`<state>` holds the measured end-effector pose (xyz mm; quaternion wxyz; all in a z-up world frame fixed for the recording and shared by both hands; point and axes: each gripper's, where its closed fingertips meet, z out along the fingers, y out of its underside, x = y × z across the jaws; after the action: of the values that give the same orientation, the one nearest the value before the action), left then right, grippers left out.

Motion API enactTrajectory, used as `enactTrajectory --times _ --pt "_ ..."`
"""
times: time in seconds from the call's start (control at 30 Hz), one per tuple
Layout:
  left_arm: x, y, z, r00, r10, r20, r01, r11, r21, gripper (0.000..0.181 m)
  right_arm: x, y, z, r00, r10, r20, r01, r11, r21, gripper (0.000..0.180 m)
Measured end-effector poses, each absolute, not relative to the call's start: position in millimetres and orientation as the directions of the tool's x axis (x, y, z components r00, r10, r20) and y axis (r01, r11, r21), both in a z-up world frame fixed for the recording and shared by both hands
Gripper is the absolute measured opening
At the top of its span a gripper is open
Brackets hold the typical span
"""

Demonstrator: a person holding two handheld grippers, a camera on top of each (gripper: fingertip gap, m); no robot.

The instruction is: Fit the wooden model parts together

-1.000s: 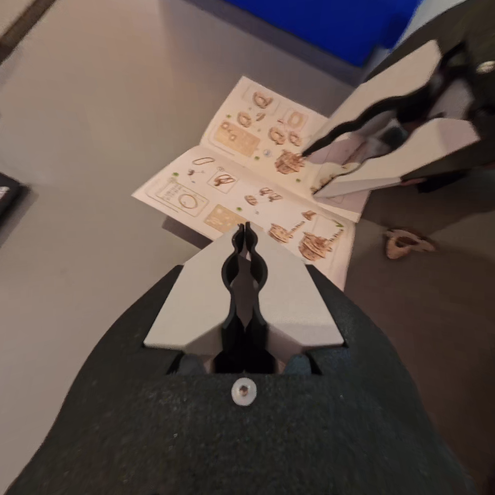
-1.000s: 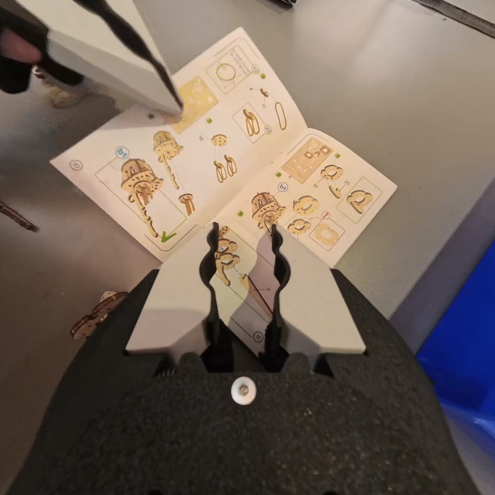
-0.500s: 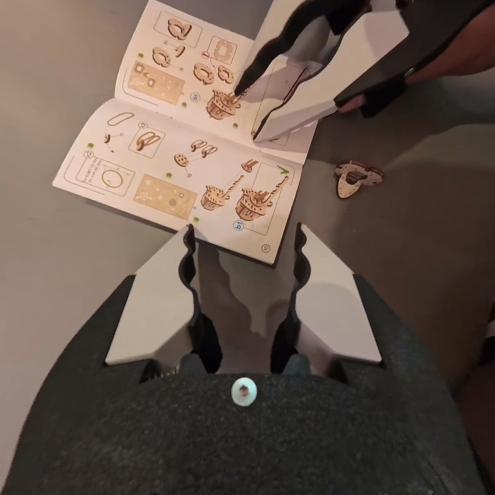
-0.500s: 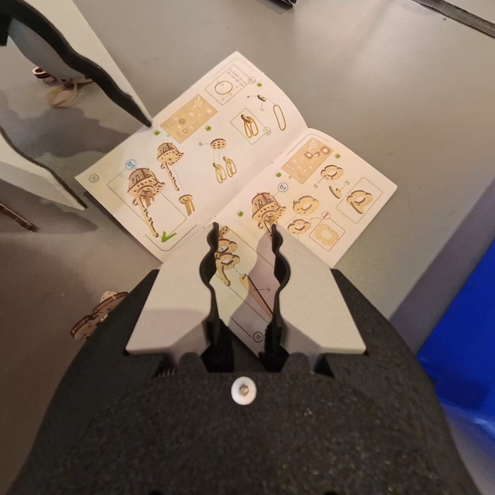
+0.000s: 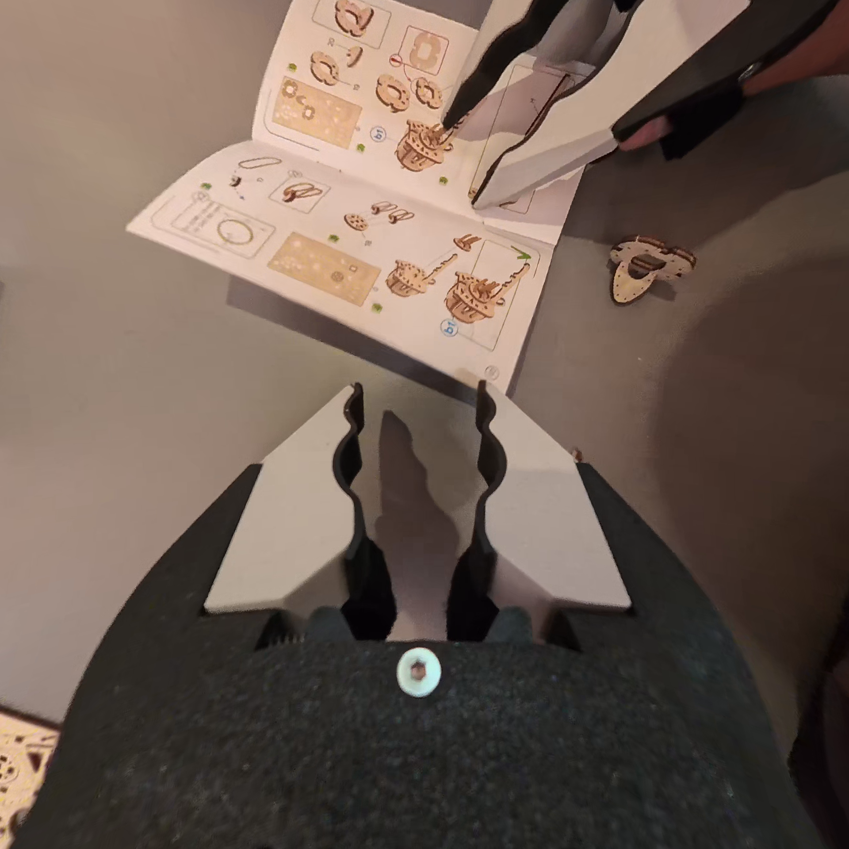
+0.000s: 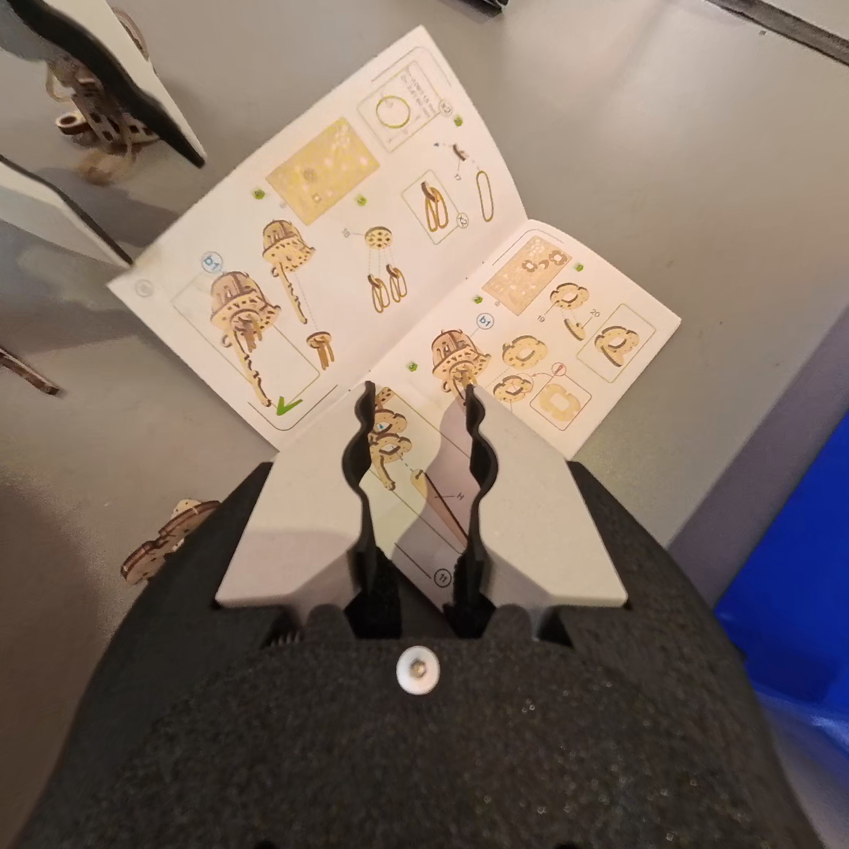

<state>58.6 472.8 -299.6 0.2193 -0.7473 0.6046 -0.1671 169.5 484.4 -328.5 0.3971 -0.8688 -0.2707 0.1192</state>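
Left wrist view: left hand-held gripper (image 5: 417, 390) w/ jaws apart, empty, above grey counter (image 5: 115, 367); open instruction booklet (image 5: 349, 216) ahead; right hand-held gripper (image 5: 459, 161) jaws apart, tips on booklet; flat wooden model part (image 5: 643, 271) on counter just right of booklet. Right wrist view: wooden assembly (image 6: 96, 119) far left, behind left gripper's finger.

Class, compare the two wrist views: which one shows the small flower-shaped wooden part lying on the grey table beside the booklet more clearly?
The left wrist view. There the small flower-shaped wooden part lies whole and unobstructed on the grey table, right of the open white instruction booklet. In the right wrist view it is partly hidden behind the right gripper.
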Motion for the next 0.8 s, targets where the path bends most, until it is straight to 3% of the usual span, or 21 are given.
enactTrajectory --times 0.17,0.3,0.8 --pt "61.2 471.3 -279.5 0.146 -0.986 -0.079 -0.802 -0.071 -0.593 0.053 169.6 484.4 -328.5 0.825 0.565 0.009 0.376 -0.538 -0.755 0.039" --pt "74.7 458.4 -283.0 0.046 -0.983 -0.18 -0.818 0.066 -0.571 0.061 169.5 484.3 -328.5 0.825 0.565 0.009 0.377 -0.538 -0.755 0.039" --pt "92.6 460.3 -277.4 0.127 -0.981 -0.143 -0.796 -0.015 -0.605 0.06 169.4 484.3 -328.5 0.825 0.565 0.009 0.376 -0.538 -0.755 0.039"
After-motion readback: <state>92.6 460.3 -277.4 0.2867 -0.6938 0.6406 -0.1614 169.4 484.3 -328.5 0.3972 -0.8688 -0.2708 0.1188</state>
